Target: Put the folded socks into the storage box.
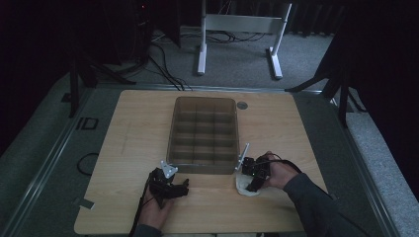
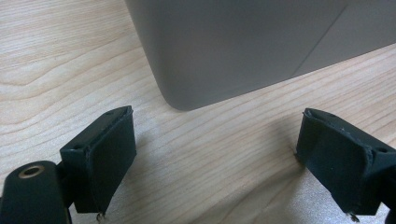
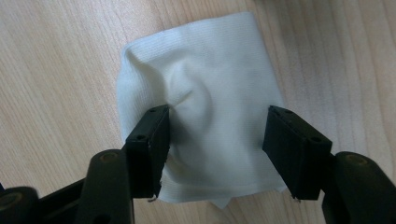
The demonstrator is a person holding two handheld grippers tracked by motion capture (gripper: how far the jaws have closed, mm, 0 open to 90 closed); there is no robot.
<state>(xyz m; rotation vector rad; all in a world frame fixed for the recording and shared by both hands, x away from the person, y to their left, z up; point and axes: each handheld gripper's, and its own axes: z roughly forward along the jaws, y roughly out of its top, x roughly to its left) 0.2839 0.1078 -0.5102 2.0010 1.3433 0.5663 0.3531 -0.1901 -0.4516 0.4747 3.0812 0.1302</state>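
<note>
A grey translucent organiser box [image 1: 203,134] with several compartments stands in the middle of the wooden table [image 1: 133,133]. A folded white cloth [image 3: 205,93] lies on the table just in front of the box's near right corner, seen in the high view as the cloth [image 1: 245,186]. My right gripper [image 3: 215,135] is open and pressed down over the cloth, its jaws straddling a bunched fold. My left gripper [image 2: 215,158] stands open above bare wood, facing the box's rounded corner [image 2: 182,100]. In the high view the left gripper [image 1: 170,185] sits near the box's near left corner.
A small round grey disc [image 1: 241,105] lies beyond the box's far right corner. White desk legs [image 1: 237,34] and cables stand on the floor behind the table. The person's forearms enter from the bottom edge.
</note>
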